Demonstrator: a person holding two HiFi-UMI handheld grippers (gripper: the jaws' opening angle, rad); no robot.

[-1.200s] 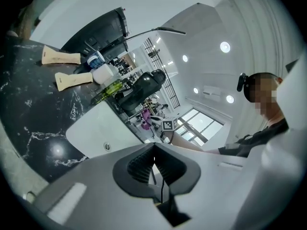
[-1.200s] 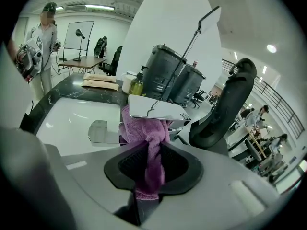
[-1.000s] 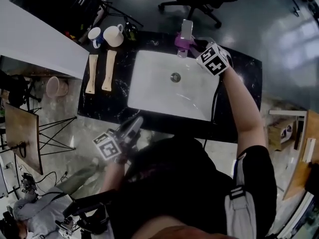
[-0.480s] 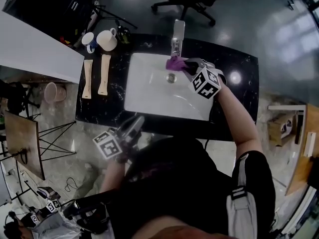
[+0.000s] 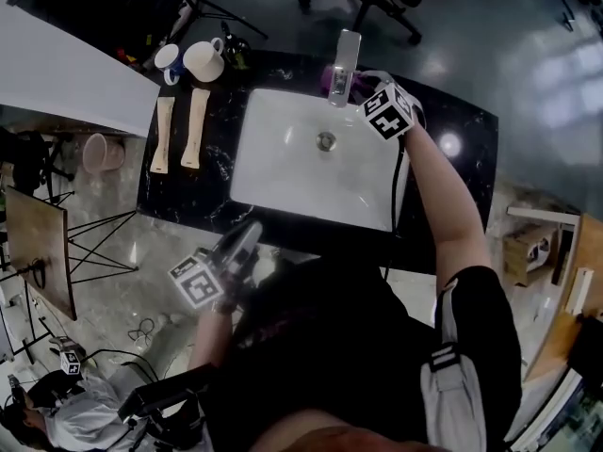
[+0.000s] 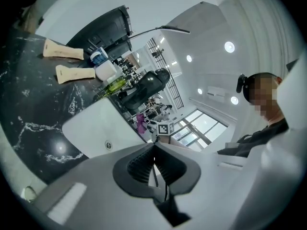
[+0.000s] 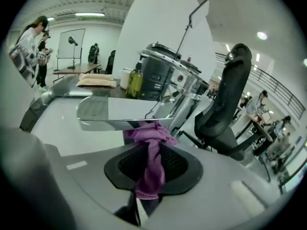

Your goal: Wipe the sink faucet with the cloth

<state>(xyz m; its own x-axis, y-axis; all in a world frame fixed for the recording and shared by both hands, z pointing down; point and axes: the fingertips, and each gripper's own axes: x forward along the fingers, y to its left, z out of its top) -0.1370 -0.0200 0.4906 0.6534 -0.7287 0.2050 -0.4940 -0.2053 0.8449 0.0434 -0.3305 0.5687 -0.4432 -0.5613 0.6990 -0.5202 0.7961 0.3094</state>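
Two grippers, one cloth (image 5: 329,77).
Right gripper (image 5: 350,82) clamps cloth against faucet (image 5: 345,53), upper centre; left gripper (image 5: 251,231), lower left, closed, empty.

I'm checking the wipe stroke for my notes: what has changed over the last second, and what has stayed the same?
The right tool, shut on the cloth, carried it out from the faucet toward the drain, then brought it back under the spout near its base. Nothing was taken or let go. The left tool stayed shut and empty off the counter's front edge. The cups did not move.
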